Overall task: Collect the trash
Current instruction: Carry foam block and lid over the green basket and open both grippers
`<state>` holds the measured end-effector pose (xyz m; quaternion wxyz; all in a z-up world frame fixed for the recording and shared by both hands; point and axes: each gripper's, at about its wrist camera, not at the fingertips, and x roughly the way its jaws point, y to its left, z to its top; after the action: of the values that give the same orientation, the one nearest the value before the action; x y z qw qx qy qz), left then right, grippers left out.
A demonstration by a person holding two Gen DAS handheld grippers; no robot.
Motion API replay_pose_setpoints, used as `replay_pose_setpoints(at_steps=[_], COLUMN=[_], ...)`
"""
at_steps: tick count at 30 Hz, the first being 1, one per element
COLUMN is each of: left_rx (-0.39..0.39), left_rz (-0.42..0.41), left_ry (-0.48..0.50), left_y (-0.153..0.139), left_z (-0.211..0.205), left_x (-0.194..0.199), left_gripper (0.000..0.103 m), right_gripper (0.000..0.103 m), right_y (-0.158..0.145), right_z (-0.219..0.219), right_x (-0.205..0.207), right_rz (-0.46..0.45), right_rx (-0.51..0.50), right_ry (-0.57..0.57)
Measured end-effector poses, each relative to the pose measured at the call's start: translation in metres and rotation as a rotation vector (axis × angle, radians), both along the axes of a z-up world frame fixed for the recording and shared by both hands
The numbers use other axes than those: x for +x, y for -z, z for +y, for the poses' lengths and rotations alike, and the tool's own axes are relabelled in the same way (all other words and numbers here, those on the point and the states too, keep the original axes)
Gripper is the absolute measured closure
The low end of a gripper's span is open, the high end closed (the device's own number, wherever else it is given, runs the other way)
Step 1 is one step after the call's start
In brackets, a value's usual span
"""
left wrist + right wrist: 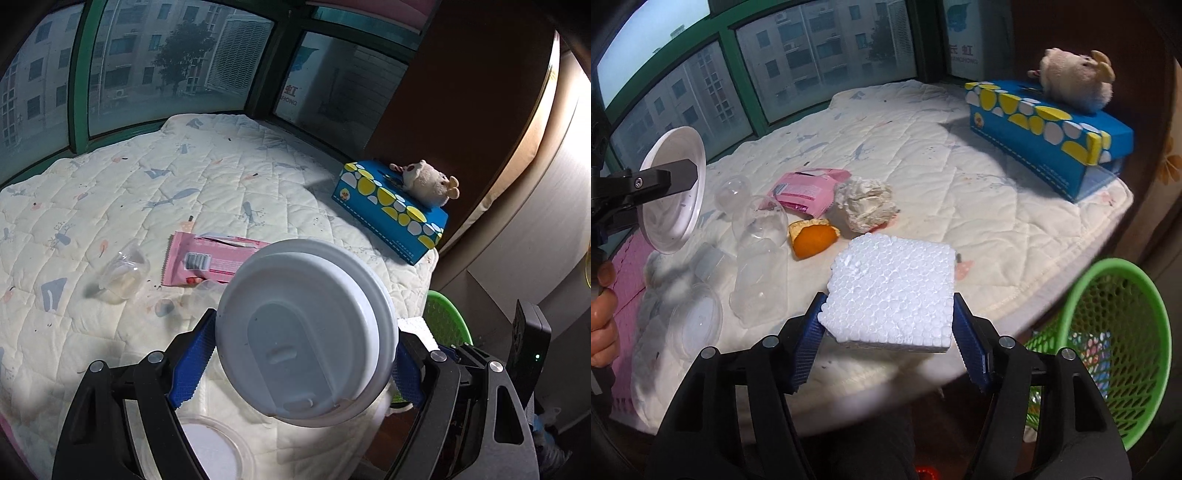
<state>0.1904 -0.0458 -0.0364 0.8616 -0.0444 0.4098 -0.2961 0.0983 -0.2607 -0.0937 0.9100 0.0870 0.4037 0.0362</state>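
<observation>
My left gripper [301, 354] is shut on a white plastic cup lid [306, 332], held above the quilted table; it shows in the right wrist view too [674, 188]. My right gripper [890, 328] is shut on a white foam block [892, 295] near the table's front edge. On the table lie a pink wrapper [809, 190], a crumpled paper ball [866, 205], an orange peel [814, 236], a clear plastic bottle [762, 258], a small clear cup [122, 275] and a clear round lid [696, 321]. A green mesh basket [1108, 347] stands right of the table.
A blue tissue box [1049, 136] with a plush toy [1075, 79] on it sits at the table's far right. Windows run behind the table. A dark cabinet [461, 92] stands at the right. A pink mat [626, 266] lies at the left.
</observation>
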Motion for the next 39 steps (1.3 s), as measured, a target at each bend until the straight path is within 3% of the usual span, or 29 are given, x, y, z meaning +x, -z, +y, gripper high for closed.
replay_pose_setpoints(at_steps=[6, 18, 22, 29, 39], left_rx=[0.002, 0.031, 0.047, 0.067, 0.119], left_rz=[-0.012, 0.036, 0.044, 0.061, 0.087], left_ry=[0.063, 0.172, 0.205, 0.266, 0.355], left_y=[-0.005, 0.003, 0.006, 0.012, 0.037], left_z=[-0.042, -0.130, -0.156, -0.198, -0.261], left_x=[-0.019, -0.039, -0.041, -0.048, -0.060], left_gripper=[0.022, 0.022, 0.022, 0.022, 0.022], right_gripper=[0.037, 0.035, 0.025, 0.025, 0.024], right_y=[0.000, 0.058, 0.070, 0.066, 0.039], right_z=[-0.068, -0.196, -0.216, -0.231, -0.239], right_x=[-0.035, -0.052, -0.046, -0.051, -0.101], right_rz=[0.007, 0.149, 0.151, 0.120, 0.062], right_rx=[-0.012, 0.032, 0.061, 0.080, 0.018], right_ry=[0.149, 0.367, 0.385, 0.412, 0.451])
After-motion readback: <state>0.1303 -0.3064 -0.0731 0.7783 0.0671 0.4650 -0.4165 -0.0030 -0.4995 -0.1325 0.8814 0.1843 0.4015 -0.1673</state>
